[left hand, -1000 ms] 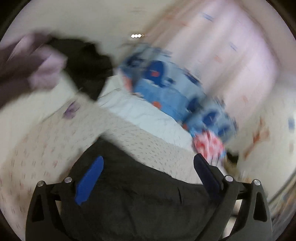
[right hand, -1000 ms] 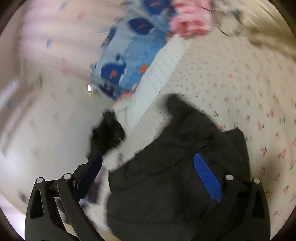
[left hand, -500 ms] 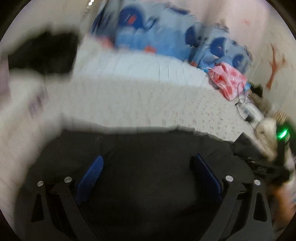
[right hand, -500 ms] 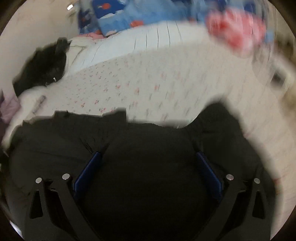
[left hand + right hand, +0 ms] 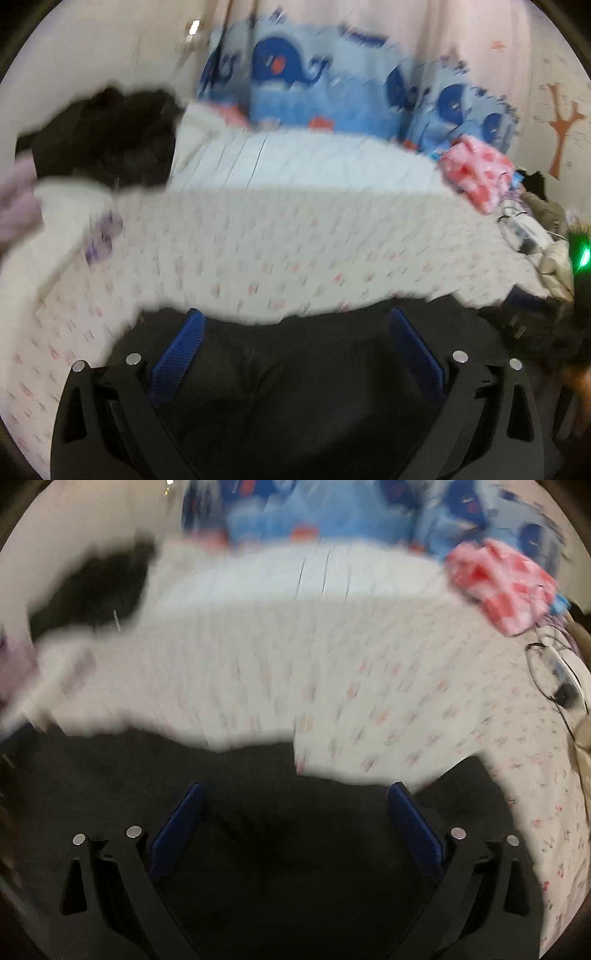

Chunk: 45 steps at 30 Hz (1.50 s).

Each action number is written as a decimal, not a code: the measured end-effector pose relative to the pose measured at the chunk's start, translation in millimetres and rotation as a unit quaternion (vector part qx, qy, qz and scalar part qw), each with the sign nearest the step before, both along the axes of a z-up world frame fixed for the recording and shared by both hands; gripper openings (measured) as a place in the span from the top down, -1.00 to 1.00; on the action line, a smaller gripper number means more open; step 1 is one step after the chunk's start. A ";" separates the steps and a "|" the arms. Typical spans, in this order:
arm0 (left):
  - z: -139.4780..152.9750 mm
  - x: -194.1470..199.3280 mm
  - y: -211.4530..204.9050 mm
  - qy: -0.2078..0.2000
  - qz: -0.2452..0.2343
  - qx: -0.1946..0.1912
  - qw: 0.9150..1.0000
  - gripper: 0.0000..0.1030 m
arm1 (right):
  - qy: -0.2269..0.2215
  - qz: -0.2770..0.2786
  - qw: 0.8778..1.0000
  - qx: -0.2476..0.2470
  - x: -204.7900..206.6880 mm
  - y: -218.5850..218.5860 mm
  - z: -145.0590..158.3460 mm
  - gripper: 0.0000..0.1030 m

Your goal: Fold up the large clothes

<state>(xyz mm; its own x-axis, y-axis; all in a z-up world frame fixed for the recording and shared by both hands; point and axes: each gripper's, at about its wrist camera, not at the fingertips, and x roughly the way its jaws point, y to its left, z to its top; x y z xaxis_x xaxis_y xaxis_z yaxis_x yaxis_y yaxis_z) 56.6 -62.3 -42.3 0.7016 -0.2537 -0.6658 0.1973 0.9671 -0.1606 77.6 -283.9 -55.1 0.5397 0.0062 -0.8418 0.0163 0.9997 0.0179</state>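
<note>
A large black garment (image 5: 295, 369) lies on the flowered bed sheet (image 5: 258, 240), filling the lower part of both views; it also shows in the right wrist view (image 5: 258, 794). My left gripper (image 5: 295, 332) is open, its blue pads (image 5: 181, 350) wide apart over the black cloth. My right gripper (image 5: 295, 808) is open too, its blue pads (image 5: 413, 827) spread over the same garment. Neither holds anything. Both views are blurred.
A second dark garment (image 5: 107, 136) lies at the far left by a lilac cloth (image 5: 16, 203). A blue whale-print blanket (image 5: 332, 85) and a pink checked cloth (image 5: 476, 173) lie at the back. Cables and glasses (image 5: 554, 679) lie at the right.
Both views have swung from the side to face the bed head. The black garment has dropped lower in both views and now lies spread under the open jaws.
</note>
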 end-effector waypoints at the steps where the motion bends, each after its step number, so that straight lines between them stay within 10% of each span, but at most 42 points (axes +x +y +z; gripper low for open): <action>1: -10.9 4.9 6.4 0.021 0.002 -0.027 0.999 -0.86 | 0.005 -0.003 1.000 0.009 3.4 -0.2 -8.8 -0.86; 9: -40.0 -0.2 16.9 0.019 0.009 -0.048 0.999 -0.86 | 0.042 0.004 0.998 0.045 14.6 -25.5 -8.6 -0.86; 12: -38.2 -2.1 19.4 0.011 0.010 -0.057 0.998 -0.86 | -0.023 -0.040 0.999 0.027 -14.8 -55.2 23.1 -0.86; 27: -38.4 0.0 17.6 0.004 -0.015 -0.099 0.995 -0.86 | -0.101 -0.099 0.971 0.192 -65.7 -138.3 -28.7 -0.86; 33: -38.7 -3.9 13.8 -0.002 -0.012 -0.085 0.996 -0.86 | -0.033 -0.089 0.987 0.129 -57.9 -121.3 -9.9 -0.86; 36: -38.0 -3.6 11.9 -0.003 -0.013 -0.079 0.997 -0.86 | -0.104 -0.105 0.986 0.077 -83.9 -121.2 6.4 -0.86; 45: -36.4 -5.3 8.8 -0.008 -0.016 -0.072 0.997 -0.86 | -0.129 -0.140 0.960 0.204 -91.6 -162.0 -24.1 -0.87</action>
